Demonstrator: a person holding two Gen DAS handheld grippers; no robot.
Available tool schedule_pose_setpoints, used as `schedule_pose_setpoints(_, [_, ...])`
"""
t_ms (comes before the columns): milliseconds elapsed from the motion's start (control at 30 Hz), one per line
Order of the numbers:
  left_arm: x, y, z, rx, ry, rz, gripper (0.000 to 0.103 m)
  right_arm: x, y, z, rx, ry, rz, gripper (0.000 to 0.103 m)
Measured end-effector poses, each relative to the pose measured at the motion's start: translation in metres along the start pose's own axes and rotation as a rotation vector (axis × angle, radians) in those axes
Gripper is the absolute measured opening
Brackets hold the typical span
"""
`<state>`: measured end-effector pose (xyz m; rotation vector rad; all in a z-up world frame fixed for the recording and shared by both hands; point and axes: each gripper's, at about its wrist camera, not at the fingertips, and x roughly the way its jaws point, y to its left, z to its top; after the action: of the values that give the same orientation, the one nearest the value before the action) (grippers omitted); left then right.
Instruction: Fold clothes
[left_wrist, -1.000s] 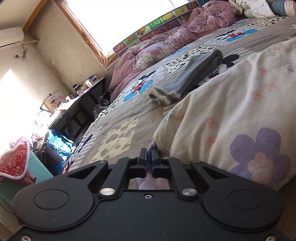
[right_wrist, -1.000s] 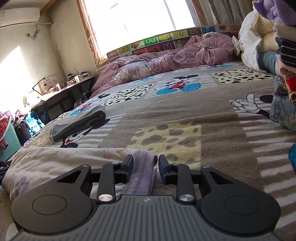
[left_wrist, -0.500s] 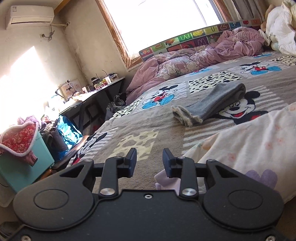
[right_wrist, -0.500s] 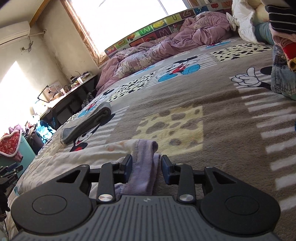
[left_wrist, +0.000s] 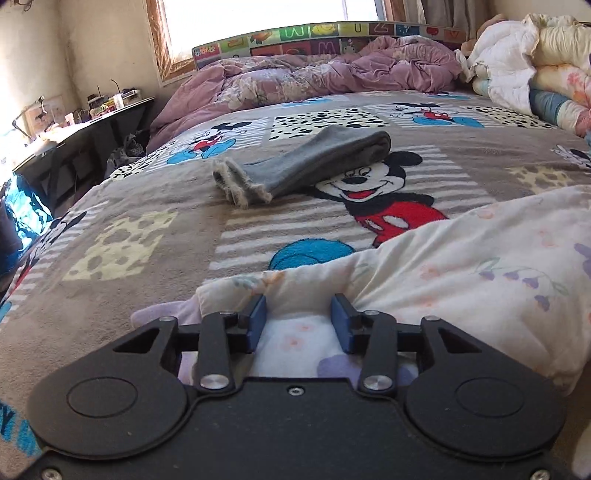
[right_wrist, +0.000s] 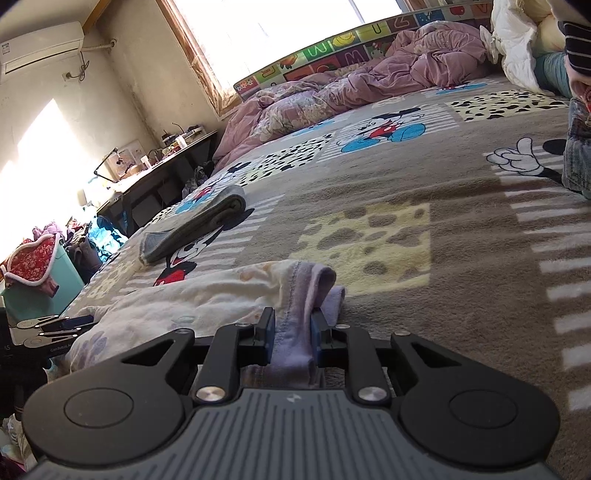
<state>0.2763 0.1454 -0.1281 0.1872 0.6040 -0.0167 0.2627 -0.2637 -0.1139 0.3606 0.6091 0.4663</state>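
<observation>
A cream floral garment with a lilac cuff (left_wrist: 461, 266) lies on the Mickey Mouse blanket (left_wrist: 155, 206). My left gripper (left_wrist: 298, 319) is open, its jaws on either side of a fold of the garment's left end. In the right wrist view the garment (right_wrist: 207, 295) stretches left, and my right gripper (right_wrist: 293, 330) stands open around its lilac cuff (right_wrist: 295, 332), the pads close to the cloth without pinching it. The left gripper also shows in the right wrist view (right_wrist: 70, 323), at the garment's far end.
A folded grey garment (left_wrist: 314, 162) lies farther up the bed, also in the right wrist view (right_wrist: 195, 225). A rumpled purple duvet (left_wrist: 332, 74) fills the head of the bed. Stacked bedding (left_wrist: 535, 74) and clothes (right_wrist: 578, 155) sit at the right. A desk (right_wrist: 159, 173) stands left of the bed.
My left gripper opened, let go of the garment's corner, and swung right over its end. My right gripper stayed open around the lilac cuff and tilted a little.
</observation>
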Motion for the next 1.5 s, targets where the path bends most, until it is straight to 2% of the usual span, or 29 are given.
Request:
schedule_pose_setpoints(33, [-0.004, 0.0, 0.002, 0.011, -0.004, -0.001, 0.039, 0.001, -0.001, -0.001, 0.0, 0.002, -0.007, 0.021])
schedule_pose_setpoints(100, [-0.011, 0.004, 0.006, -0.03, -0.029, 0.011, 0.039, 0.0, -0.004, -0.002, 0.016, -0.003, -0.006, 0.021])
schedule_pose_setpoints(167, [-0.024, 0.003, 0.011, -0.054, -0.095, 0.021, 0.037, -0.003, -0.005, -0.001, 0.024, -0.022, -0.008, 0.024])
schedule_pose_setpoints(267, [-0.035, -0.01, 0.016, -0.052, -0.174, -0.043, 0.04, -0.006, -0.005, -0.001, 0.029, -0.043, -0.012, 0.027])
schedule_pose_setpoints(333, [-0.025, -0.02, 0.015, -0.044, -0.114, -0.081, 0.049, -0.005, -0.005, -0.001, 0.025, -0.04, -0.011, 0.028])
schedule_pose_setpoints(367, [-0.012, -0.026, 0.011, -0.026, -0.02, -0.104, 0.05, -0.004, -0.004, -0.001, 0.022, -0.038, -0.011, 0.028])
schedule_pose_setpoints(433, [-0.001, -0.036, -0.001, 0.028, 0.021, -0.11, 0.05, -0.001, -0.001, -0.003, -0.001, -0.02, -0.022, 0.029])
schedule_pose_setpoints(467, [-0.001, -0.036, 0.001, 0.014, 0.033, -0.106, 0.05, 0.0, 0.0, -0.004, -0.012, -0.01, -0.029, 0.03])
schedule_pose_setpoints(567, [-0.023, -0.036, 0.005, 0.004, -0.111, -0.066, 0.051, 0.001, 0.0, -0.005, -0.014, -0.006, -0.042, 0.033])
schedule_pose_setpoints(633, [-0.03, -0.041, 0.002, -0.022, -0.154, -0.137, 0.053, -0.001, -0.001, -0.004, -0.005, -0.013, -0.041, 0.035])
schedule_pose_setpoints(700, [-0.025, -0.05, -0.003, 0.016, -0.112, -0.145, 0.061, 0.0, -0.002, -0.005, -0.002, -0.006, -0.037, 0.036])
schedule_pose_setpoints(767, [-0.019, -0.059, -0.008, 0.056, -0.068, -0.151, 0.061, 0.002, -0.003, -0.006, 0.001, 0.006, -0.032, 0.039])
schedule_pose_setpoints(800, [-0.022, -0.053, -0.005, 0.034, -0.082, -0.16, 0.062, 0.003, -0.004, -0.006, 0.003, 0.01, -0.034, 0.04])
schedule_pose_setpoints(867, [-0.033, -0.034, 0.001, -0.031, -0.159, -0.103, 0.062, 0.004, -0.004, -0.007, 0.006, 0.015, -0.036, 0.041])
schedule_pose_setpoints(933, [-0.037, -0.013, 0.004, -0.108, -0.183, -0.037, 0.062, 0.004, -0.005, -0.007, 0.008, 0.016, -0.036, 0.041])
schedule_pose_setpoints(1033, [-0.004, 0.016, -0.008, -0.176, 0.022, -0.046, 0.066, 0.005, -0.005, -0.008, 0.008, 0.019, -0.038, 0.042])
schedule_pose_setpoints(1100, [-0.002, 0.026, -0.012, -0.23, 0.017, -0.073, 0.067, 0.005, -0.005, -0.008, 0.011, 0.021, -0.038, 0.044])
schedule_pose_setpoints(1300, [-0.022, 0.006, -0.01, -0.144, -0.068, -0.007, 0.066, 0.002, -0.009, -0.007, 0.046, 0.016, -0.037, 0.045])
schedule_pose_setpoints(1400, [-0.041, -0.004, -0.006, -0.147, -0.172, -0.021, 0.066, -0.008, -0.015, -0.007, 0.107, -0.01, -0.027, 0.047])
schedule_pose_setpoints(1500, [-0.057, -0.025, -0.004, -0.145, -0.237, -0.091, 0.066, -0.018, -0.023, -0.011, 0.187, -0.024, -0.01, 0.054])
